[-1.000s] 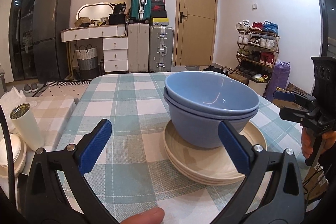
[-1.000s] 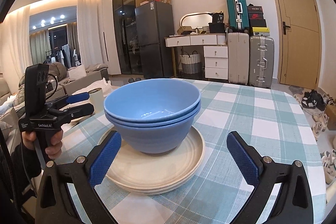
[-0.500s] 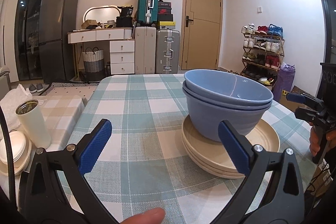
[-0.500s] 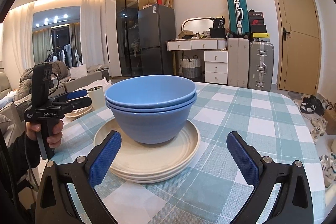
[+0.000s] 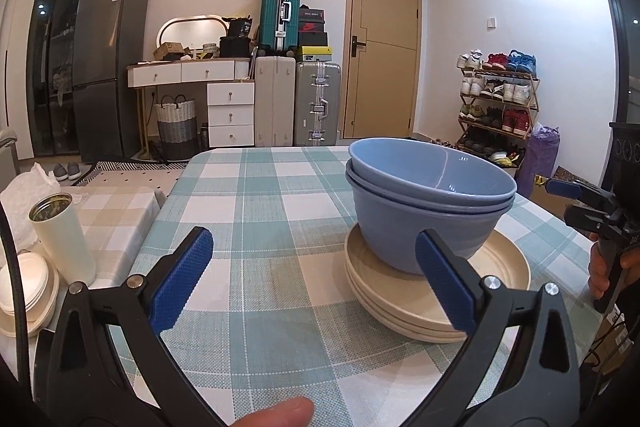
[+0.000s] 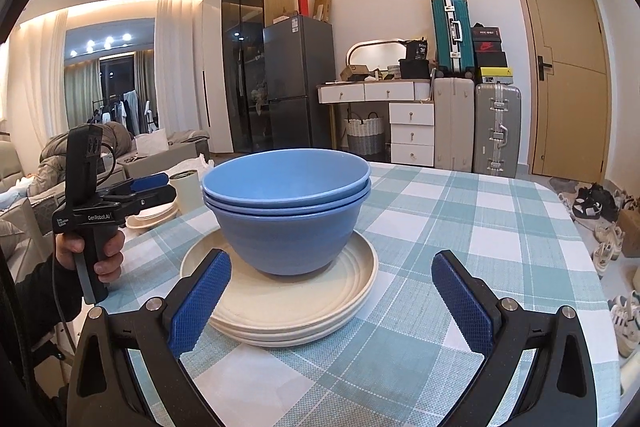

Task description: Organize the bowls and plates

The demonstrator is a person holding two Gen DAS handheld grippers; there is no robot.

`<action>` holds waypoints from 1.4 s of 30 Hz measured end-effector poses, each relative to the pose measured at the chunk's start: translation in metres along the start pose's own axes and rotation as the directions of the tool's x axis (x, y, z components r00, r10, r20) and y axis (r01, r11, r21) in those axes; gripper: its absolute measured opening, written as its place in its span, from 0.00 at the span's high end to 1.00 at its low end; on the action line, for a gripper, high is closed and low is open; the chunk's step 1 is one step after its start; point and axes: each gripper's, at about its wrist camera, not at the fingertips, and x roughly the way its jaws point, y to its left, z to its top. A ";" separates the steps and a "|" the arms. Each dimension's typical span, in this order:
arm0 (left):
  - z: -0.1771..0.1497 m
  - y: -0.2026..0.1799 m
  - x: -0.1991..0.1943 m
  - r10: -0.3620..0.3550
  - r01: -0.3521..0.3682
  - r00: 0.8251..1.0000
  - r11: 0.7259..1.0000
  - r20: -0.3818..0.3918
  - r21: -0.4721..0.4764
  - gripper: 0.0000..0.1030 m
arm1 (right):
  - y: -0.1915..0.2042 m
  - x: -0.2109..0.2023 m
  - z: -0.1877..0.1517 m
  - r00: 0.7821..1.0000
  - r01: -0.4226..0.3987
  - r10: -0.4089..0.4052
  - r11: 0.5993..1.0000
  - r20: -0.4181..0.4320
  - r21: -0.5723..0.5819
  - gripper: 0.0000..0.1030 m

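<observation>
blue bowls [image 6: 286, 211] nested upright (mouths up) on stacked plates [image 6: 304, 301].

The stack of blue bowls [image 6: 286, 211] on cream plates [image 6: 280, 301] occupies the tablecloth [image 5: 256, 195] centre. Bare cloth lies on every side. Both grippers, left [image 5: 316, 285] and right [image 6: 330, 301], stand wide apart, clear of the stack. A white tumbler [image 5: 62, 237] stands beyond the table's left edge.

Bright warm ceiling cove light, sharp focus, strong fisheye bending, dark vignetted corners.
</observation>
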 end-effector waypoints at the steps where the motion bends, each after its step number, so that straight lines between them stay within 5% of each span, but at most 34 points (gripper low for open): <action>1: 0.000 -0.001 0.000 0.000 0.000 1.000 1.000 0.001 0.002 0.02 | 0.000 0.000 0.000 1.000 -0.002 0.002 1.000 0.000 0.000 0.01; 42: 0.000 -0.002 0.004 -0.017 0.017 1.000 1.000 -0.006 0.002 0.02 | 0.000 0.000 -0.002 1.000 -0.004 0.004 1.000 0.011 -0.009 0.01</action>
